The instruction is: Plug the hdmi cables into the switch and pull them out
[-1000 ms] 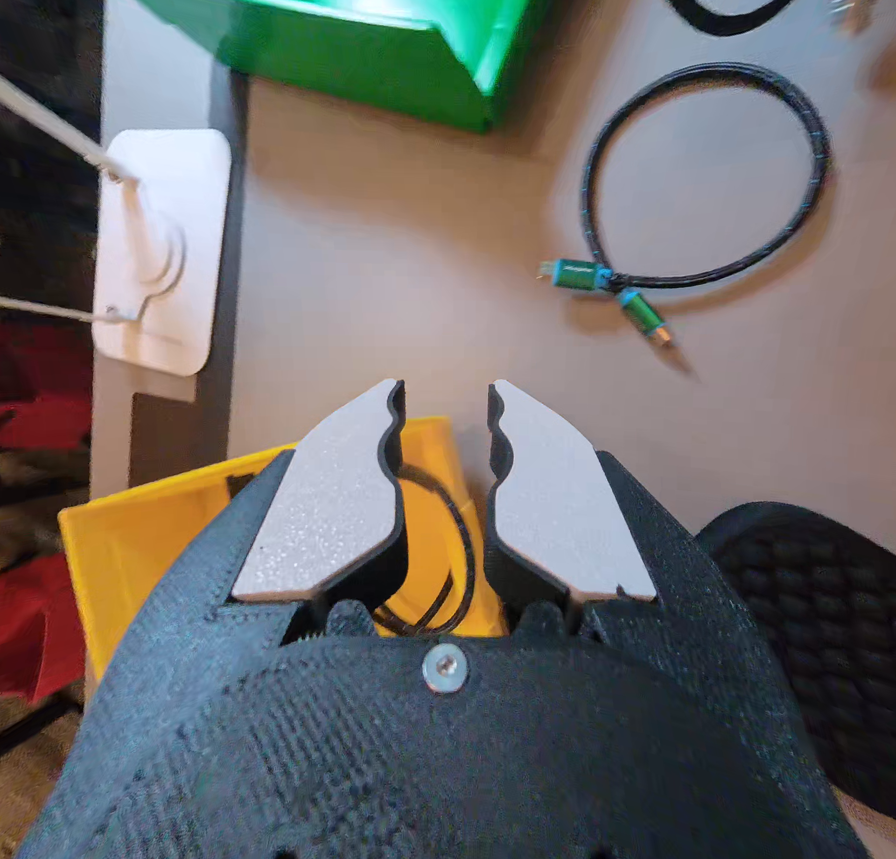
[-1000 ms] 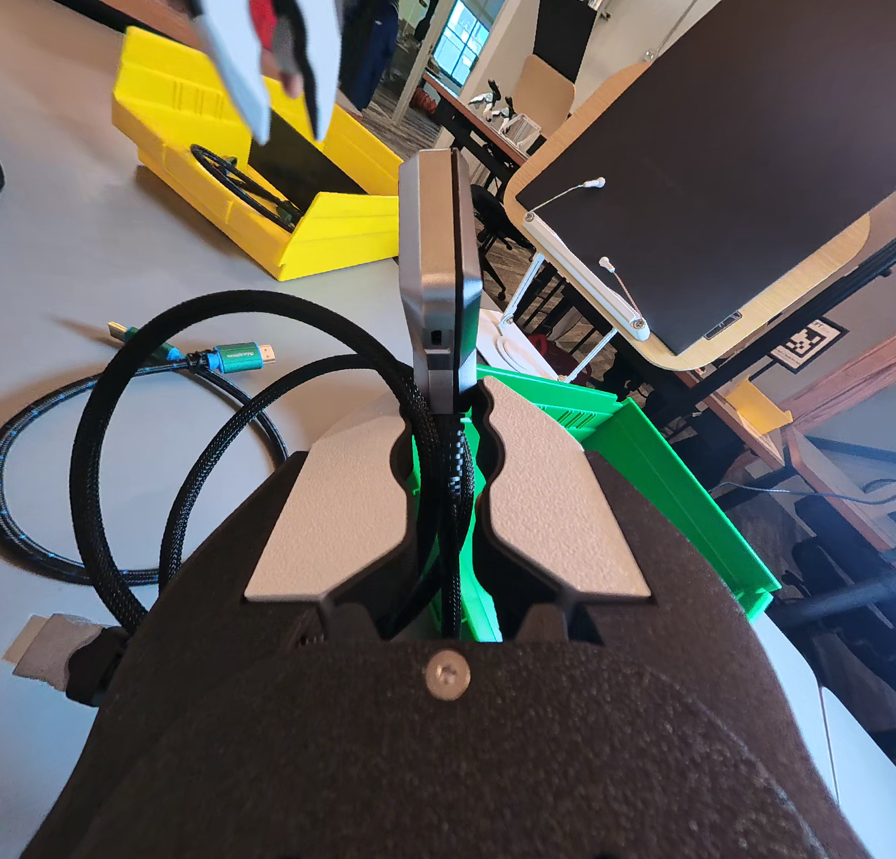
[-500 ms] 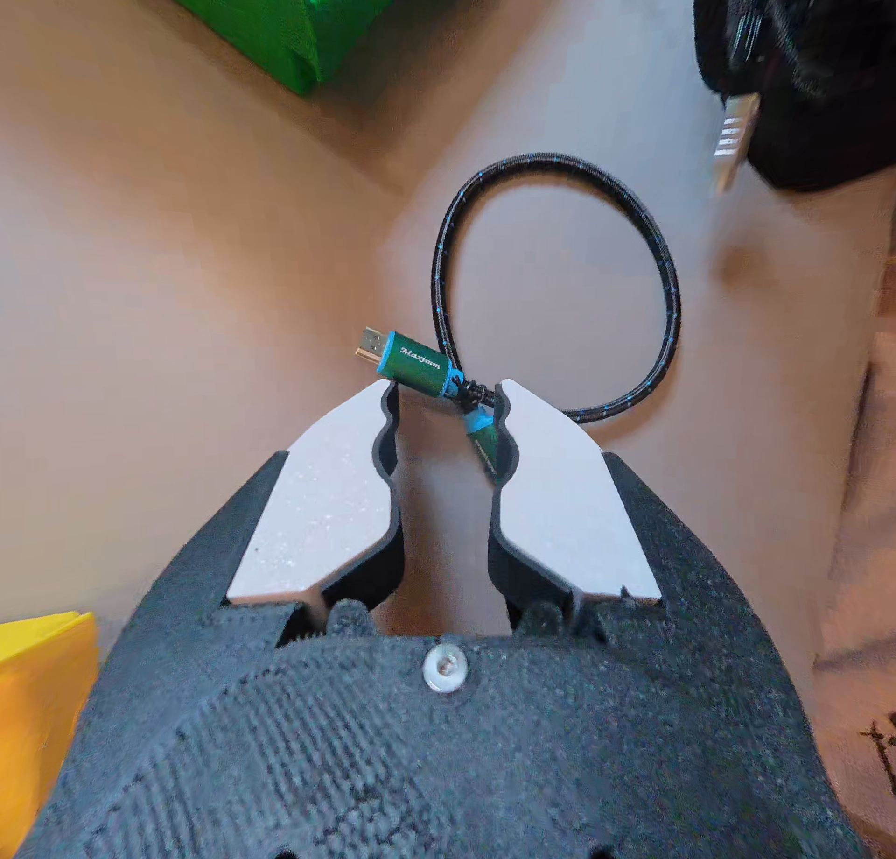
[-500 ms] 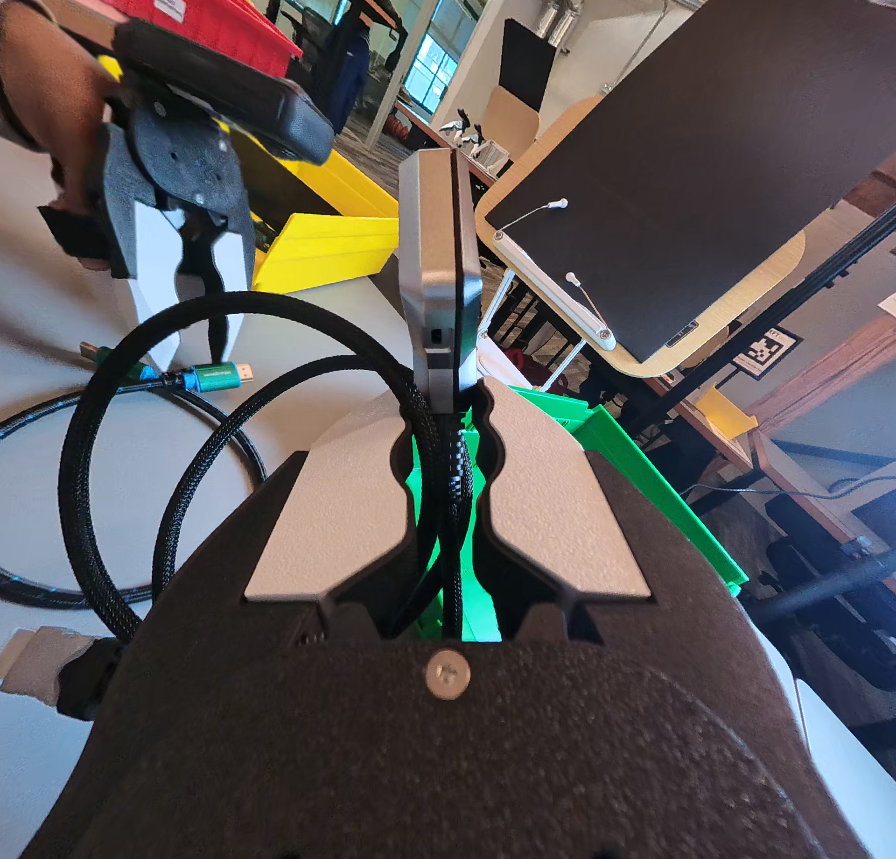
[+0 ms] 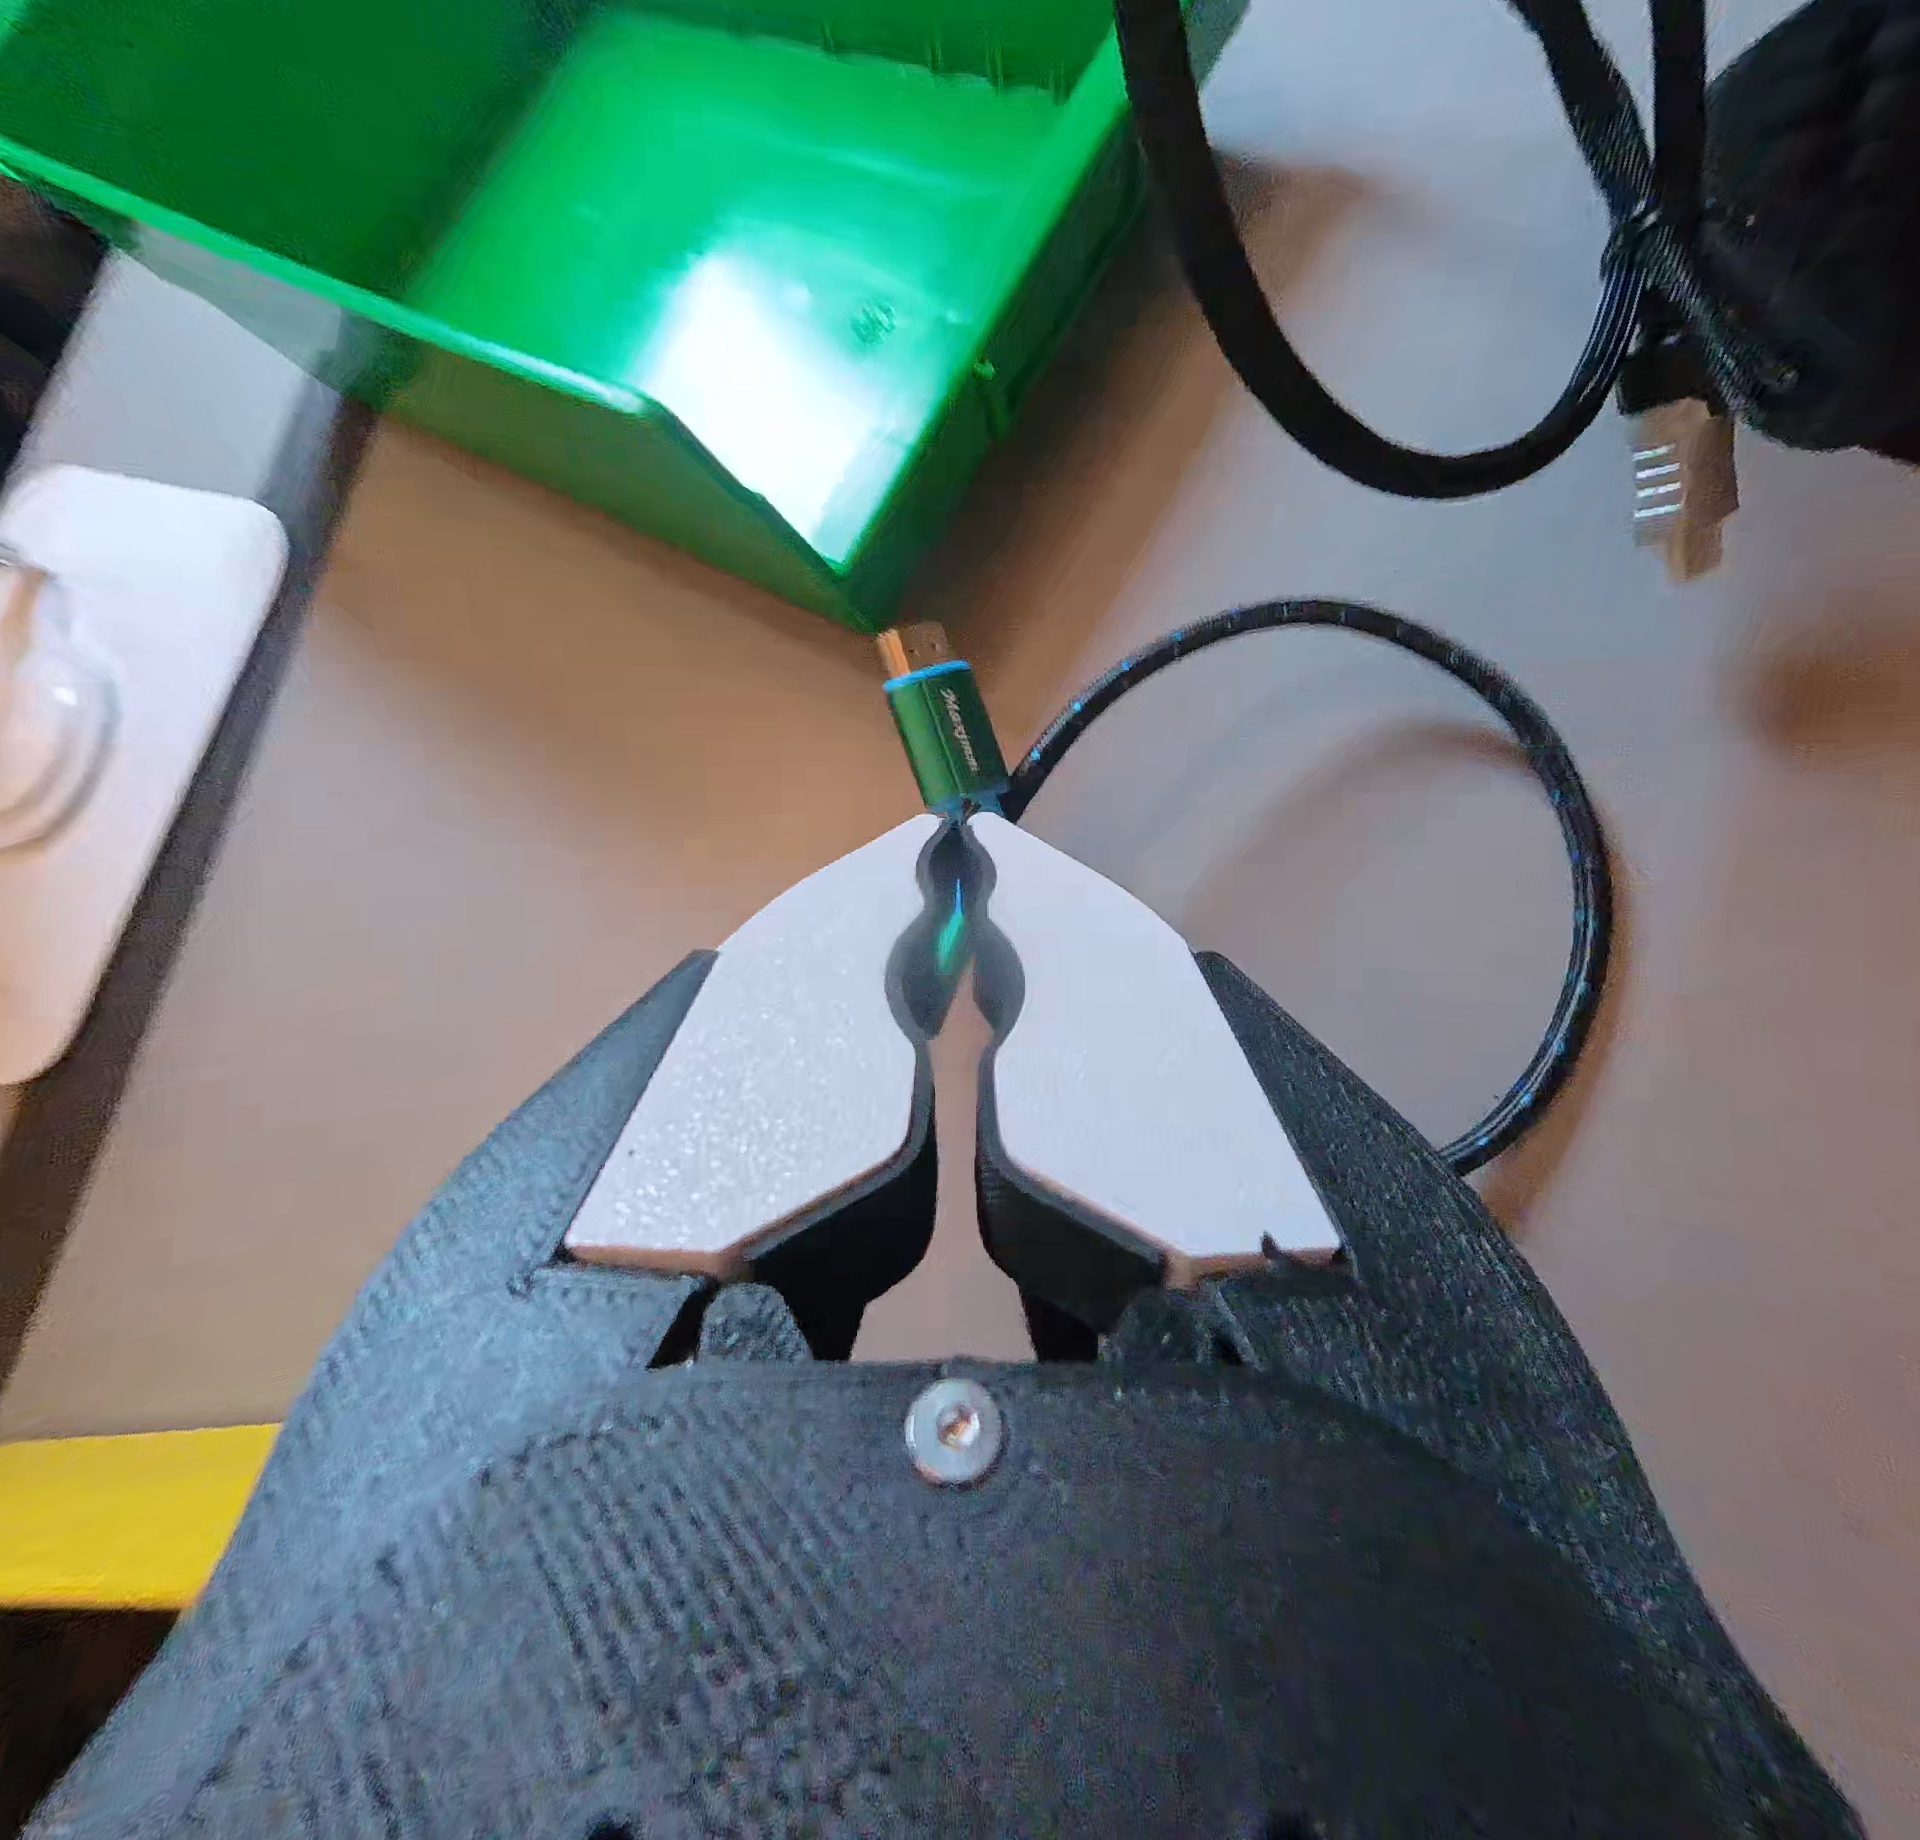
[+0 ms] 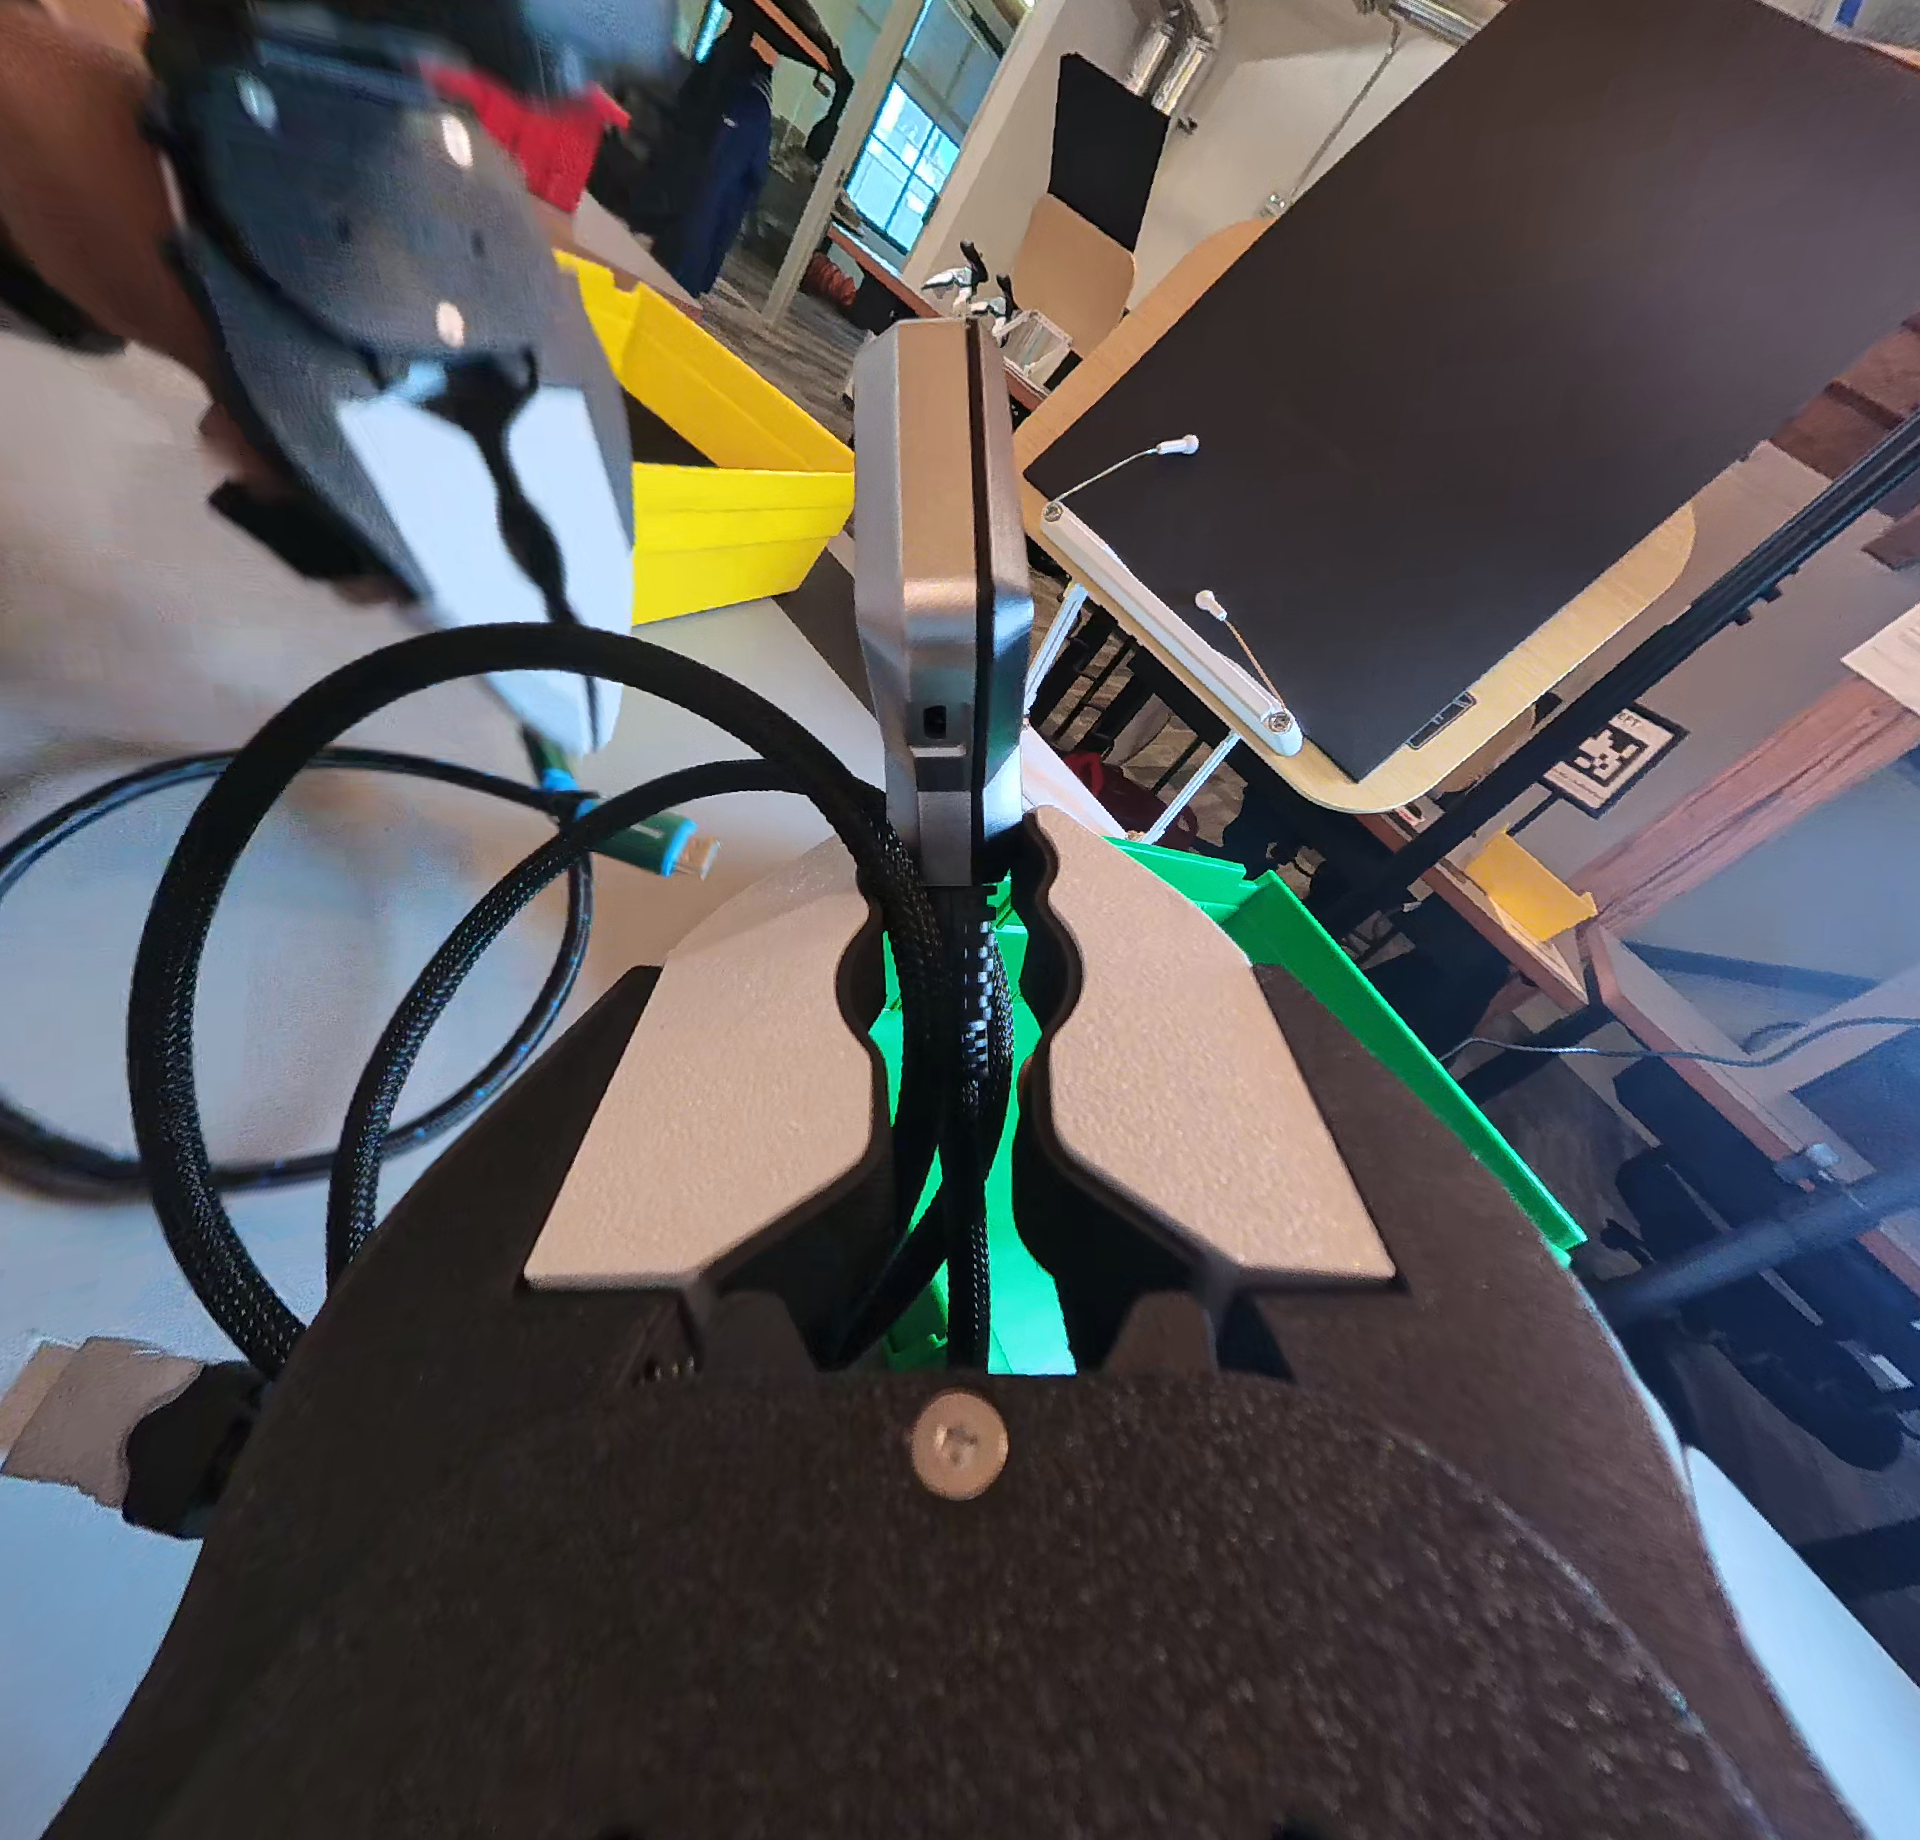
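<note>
On the left, our left tongs [image 5: 961,834] are pinched together on one green plug [image 5: 948,943] of the thin braided cable [image 5: 1558,855]. That plug sits deep between the pads, and the cable's other green plug [image 5: 943,741] sticks out past the tips, its metal end close to the corner of the green bin [image 5: 540,377]. The rest of the cable lies looped on the tabletop [image 5: 520,855]. It looks light and floppy, so we judge it will swing freely. The hard plug shell is the place to hold, and a squarer grip across it would steer better than this one.

Further right, our right tongs [image 6: 951,855] are clamped on the lower end of the grey switch [image 6: 935,585], holding it upright on edge above the green bin, with its thick black cable [image 6: 208,959] looping down to a grey plug [image 6: 83,1416]. The switch looks rigid and smooth, so it may slip under a push.

There is open tabletop between the two tongs. The bin walls and the thick loop crowd the approach, and the tabletop edge runs just left of the bin.
</note>
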`<action>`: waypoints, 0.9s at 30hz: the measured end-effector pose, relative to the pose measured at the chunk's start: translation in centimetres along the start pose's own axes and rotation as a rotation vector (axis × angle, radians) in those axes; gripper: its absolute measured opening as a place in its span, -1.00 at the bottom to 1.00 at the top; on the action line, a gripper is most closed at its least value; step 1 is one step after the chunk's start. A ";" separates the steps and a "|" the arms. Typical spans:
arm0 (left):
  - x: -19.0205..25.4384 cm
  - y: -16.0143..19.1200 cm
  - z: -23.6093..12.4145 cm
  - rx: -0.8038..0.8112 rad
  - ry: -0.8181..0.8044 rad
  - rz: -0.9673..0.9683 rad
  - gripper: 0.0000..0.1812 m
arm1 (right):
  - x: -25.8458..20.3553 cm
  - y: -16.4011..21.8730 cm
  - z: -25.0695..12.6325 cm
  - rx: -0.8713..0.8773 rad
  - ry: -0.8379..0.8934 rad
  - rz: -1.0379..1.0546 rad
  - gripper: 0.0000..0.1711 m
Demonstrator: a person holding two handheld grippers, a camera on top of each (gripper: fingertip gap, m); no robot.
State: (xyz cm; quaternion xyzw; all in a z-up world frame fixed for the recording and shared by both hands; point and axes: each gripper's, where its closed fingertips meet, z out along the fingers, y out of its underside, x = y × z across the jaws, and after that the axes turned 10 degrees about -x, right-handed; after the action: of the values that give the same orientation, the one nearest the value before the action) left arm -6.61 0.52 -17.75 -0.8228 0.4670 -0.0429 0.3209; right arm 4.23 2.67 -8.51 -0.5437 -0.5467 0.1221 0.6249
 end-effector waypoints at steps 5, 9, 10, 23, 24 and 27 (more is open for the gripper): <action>-2.0 -2.7 -6.5 0.150 -0.121 0.031 -1.00 | -0.2 0.2 0.3 -0.007 -0.009 0.001 -0.74; -1.4 -0.5 -5.5 0.085 -0.103 0.018 -1.00 | -0.5 0.0 0.4 -0.007 -0.010 -0.005 -0.74; -1.3 0.4 -4.5 0.068 -0.084 0.002 -1.00 | -0.6 0.0 0.4 -0.007 -0.013 -0.005 -0.74; -0.5 2.4 5.3 -0.145 0.161 0.065 -0.53 | -1.1 0.5 0.9 -0.025 -0.027 -0.014 -0.74; -0.5 2.4 5.9 -0.159 0.190 0.058 -0.56 | -1.1 0.5 0.9 -0.023 -0.026 -0.015 -0.74; -1.3 0.9 6.0 -0.041 0.171 0.042 -0.83 | -1.0 0.4 0.7 -0.021 -0.021 -0.018 -0.74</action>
State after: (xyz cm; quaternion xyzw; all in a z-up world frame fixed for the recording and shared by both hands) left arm -5.82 4.18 -22.70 -0.8124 0.5108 -0.0968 0.2639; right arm 3.42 2.47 -9.54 -0.5440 -0.5593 0.1166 0.6145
